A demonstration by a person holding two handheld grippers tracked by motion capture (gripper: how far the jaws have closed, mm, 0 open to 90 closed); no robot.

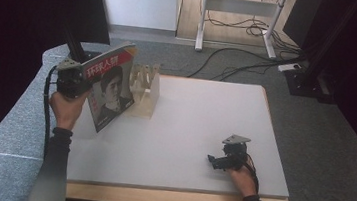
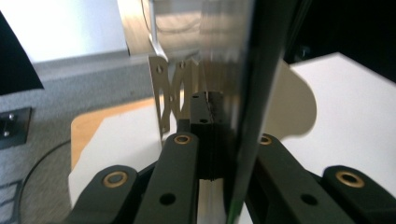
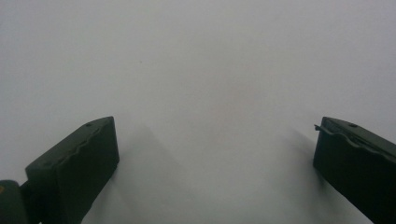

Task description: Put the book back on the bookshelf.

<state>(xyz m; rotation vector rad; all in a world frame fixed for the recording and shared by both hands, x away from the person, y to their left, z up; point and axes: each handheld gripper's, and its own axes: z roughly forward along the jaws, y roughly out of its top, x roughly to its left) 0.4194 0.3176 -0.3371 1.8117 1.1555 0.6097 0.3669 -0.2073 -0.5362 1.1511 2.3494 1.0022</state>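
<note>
Two hand-held grippers work over a white table (image 1: 189, 126), seen from above and from a camera on each tool. At the left of the high view, the left gripper (image 1: 79, 81) is raised above the table's left edge, carried by a hand (image 1: 66, 109) in a dark sleeve. Its jaws are closed on a magazine (image 1: 110, 86), clamping it near the upper left corner of the cover. The magazine hangs upright and tilted, its red-and-white title band uppermost and a printed portrait on the cover turned toward the near side of the table; its lower corner hangs close to the table top, and whether it touches cannot be told. Just behind the magazine, at the far left of the table, stands a pale wooden slotted rack (image 1: 145, 93); the magazine's right edge overlaps the rack's left end in this view. In the left gripper view the magazine (image 2: 243, 93) appears edge-on as a dark vertical band pinched between the jaws, with the rack (image 2: 163, 100) beyond it. At the lower right of the high view, the right gripper (image 1: 220, 161) rests low at the near edge of the table, well apart from the magazine. In the right gripper view its jaws stand wide apart over bare white table, with nothing between them.
</note>
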